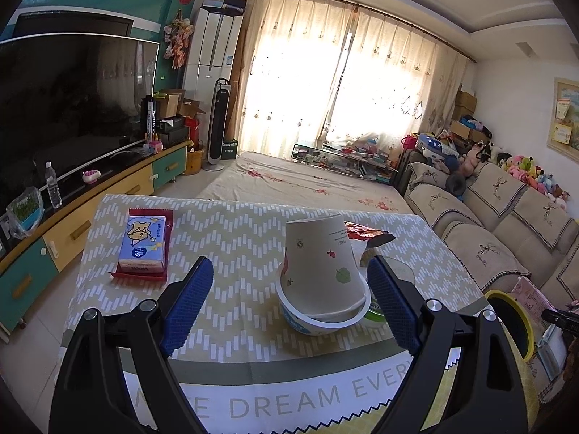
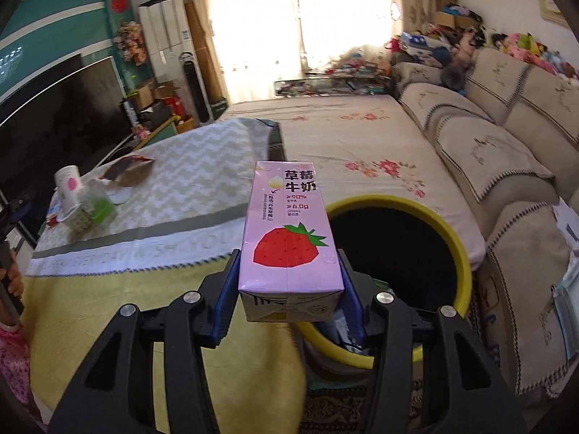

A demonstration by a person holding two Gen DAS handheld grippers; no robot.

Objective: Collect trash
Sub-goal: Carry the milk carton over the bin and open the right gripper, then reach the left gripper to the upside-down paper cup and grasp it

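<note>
My left gripper (image 1: 289,293) is open above the table, its blue pads on either side of an upside-down paper cup (image 1: 320,256) that sits in a white yogurt tub (image 1: 318,320). The right pad is close to the tub; the left pad is well apart. A red snack wrapper (image 1: 367,235) lies behind the cup. My right gripper (image 2: 289,289) is shut on a pink strawberry milk carton (image 2: 286,231), held beside the yellow-rimmed trash bin (image 2: 398,253). The cup and tub also show in the right wrist view (image 2: 70,195).
A tissue pack (image 1: 143,244) on a red wrapper lies at the table's left. The tablecloth (image 1: 235,224) covers the table. A TV cabinet (image 1: 72,224) stands left, a sofa (image 2: 499,152) right. The bin's rim (image 1: 521,318) shows at the right edge.
</note>
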